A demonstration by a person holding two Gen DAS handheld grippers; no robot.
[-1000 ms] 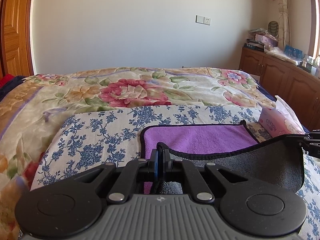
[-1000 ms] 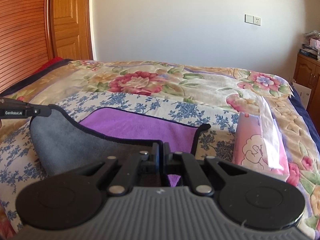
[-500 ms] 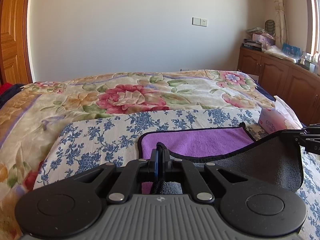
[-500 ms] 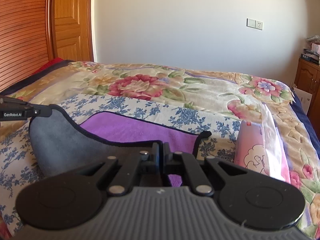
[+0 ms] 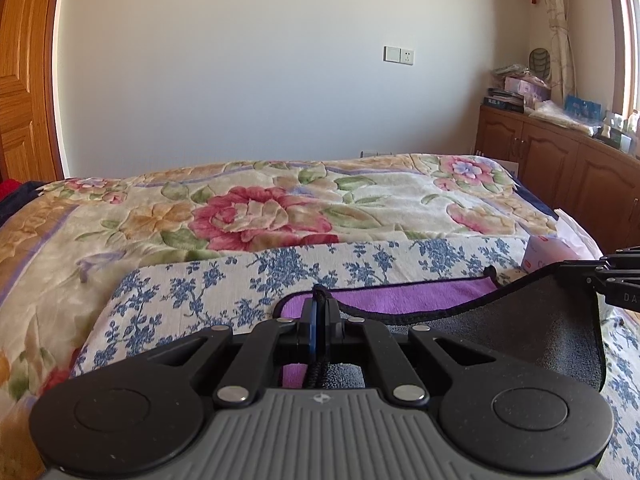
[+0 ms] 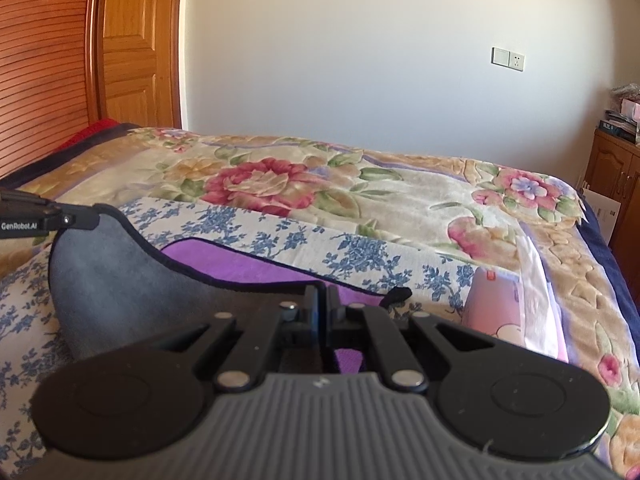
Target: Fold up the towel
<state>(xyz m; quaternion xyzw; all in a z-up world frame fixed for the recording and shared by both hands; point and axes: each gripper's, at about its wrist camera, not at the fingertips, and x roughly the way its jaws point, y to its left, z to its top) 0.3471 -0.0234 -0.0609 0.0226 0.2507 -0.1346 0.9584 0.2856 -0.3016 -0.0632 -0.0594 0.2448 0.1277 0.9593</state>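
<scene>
The towel [image 5: 404, 292] is purple on one face and grey on the other, with a black hem. It lies on a blue-flowered cloth [image 5: 224, 280] on the bed. My left gripper [image 5: 319, 300] is shut on its near left corner, and my right gripper [image 6: 322, 296] is shut on its near right corner. Both corners are lifted, so the grey underside [image 6: 120, 280] hangs as a raised flap over the purple part [image 6: 240, 266]. Each gripper shows at the edge of the other's view: the right one [image 5: 592, 272] and the left one [image 6: 80, 218].
A pink tissue pack [image 6: 504, 312] lies on the bed just right of the towel. The floral bedspread [image 5: 260, 216] stretches beyond. A wooden cabinet [image 5: 560, 160] with clutter stands on the right, and a wooden door [image 6: 132, 48] on the left.
Both grippers have carried the lifted near edge forward over the towel. Less of the purple face shows now, and the far edge is closer.
</scene>
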